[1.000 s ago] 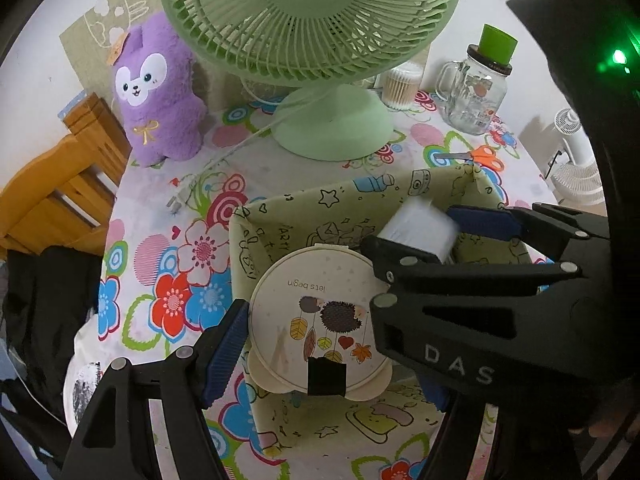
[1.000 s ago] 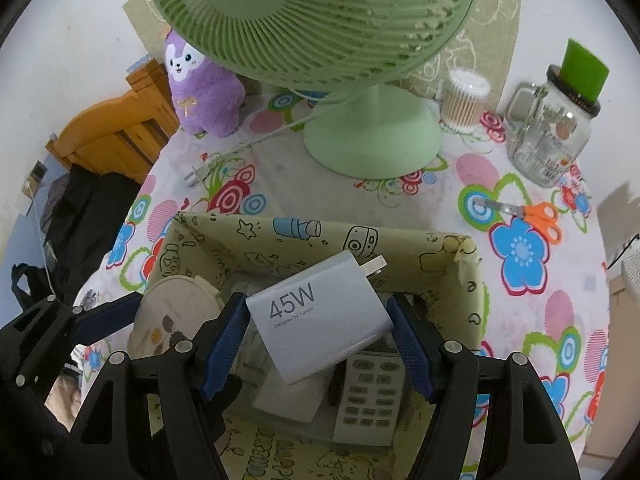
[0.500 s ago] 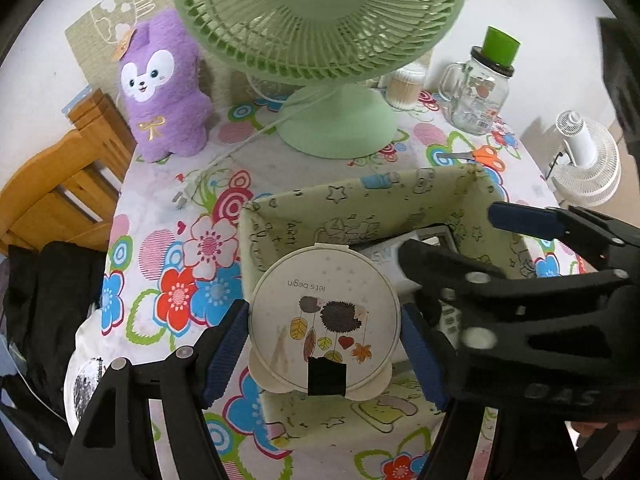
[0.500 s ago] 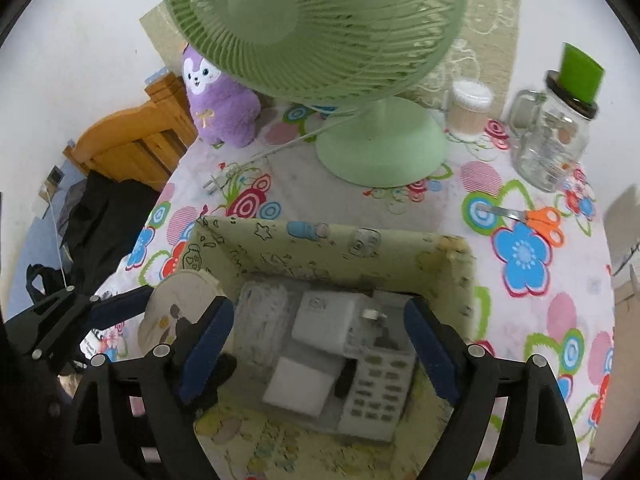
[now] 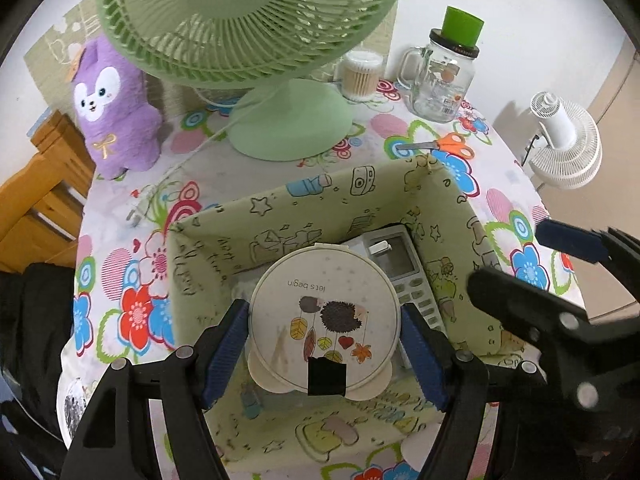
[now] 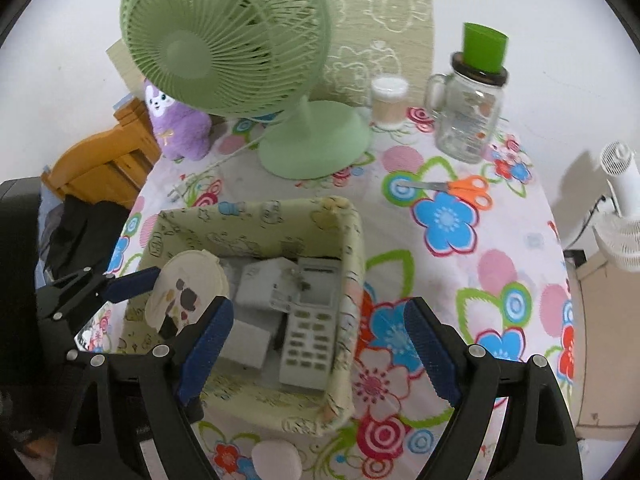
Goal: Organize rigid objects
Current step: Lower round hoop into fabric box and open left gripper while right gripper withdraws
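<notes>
We see a worktop [image 6: 520, 264] under a white cloth printed with bright flowers. On it stand a pale green fabric box [image 6: 352, 240], a green desk fan [image 6: 316, 148], a purple plush toy [image 5: 116, 120], a clear glass jar [image 6: 468, 120] and a tub of cotton swabs [image 6: 388, 104]. Orange-handled scissors [image 6: 460, 188] lie near the jar.

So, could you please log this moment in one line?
left tongs: shut on round case | right tongs: open, just opening | charger: in fabric bin
</notes>
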`<state>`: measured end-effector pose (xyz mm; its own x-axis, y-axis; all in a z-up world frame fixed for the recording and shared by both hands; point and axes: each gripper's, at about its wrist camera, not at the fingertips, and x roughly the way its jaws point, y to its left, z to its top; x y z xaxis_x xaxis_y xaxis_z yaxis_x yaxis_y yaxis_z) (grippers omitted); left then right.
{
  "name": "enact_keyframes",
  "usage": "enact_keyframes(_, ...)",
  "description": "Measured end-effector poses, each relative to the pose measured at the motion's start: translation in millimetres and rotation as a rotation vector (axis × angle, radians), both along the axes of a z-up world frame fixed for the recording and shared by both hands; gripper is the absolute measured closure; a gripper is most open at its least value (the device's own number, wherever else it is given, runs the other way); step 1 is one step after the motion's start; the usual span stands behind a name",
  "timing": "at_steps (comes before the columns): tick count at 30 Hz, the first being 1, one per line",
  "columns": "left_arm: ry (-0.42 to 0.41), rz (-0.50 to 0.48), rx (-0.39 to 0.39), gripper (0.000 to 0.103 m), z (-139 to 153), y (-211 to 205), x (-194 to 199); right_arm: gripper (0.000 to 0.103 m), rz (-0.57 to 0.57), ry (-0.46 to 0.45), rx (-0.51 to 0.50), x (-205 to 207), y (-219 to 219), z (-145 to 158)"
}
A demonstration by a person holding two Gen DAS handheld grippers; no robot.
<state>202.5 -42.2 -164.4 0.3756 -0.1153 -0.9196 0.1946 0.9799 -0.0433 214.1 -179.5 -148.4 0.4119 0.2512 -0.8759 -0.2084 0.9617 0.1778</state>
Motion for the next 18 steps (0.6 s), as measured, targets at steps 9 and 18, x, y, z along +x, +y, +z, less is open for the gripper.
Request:
enact_keyframes(9,0.044,0.010,0.006,0.026,-21.5,-0.7,15.7,0.014,-0.046,0.019,-0.002,0.4,-13.4,-8.7)
enact_keyframes(18,0.058,0.001,0.023,0.019,-33.6,-0.2,20.3,0.014,-0.028,0.048,-0.003,6.3,-5.0,-19.5)
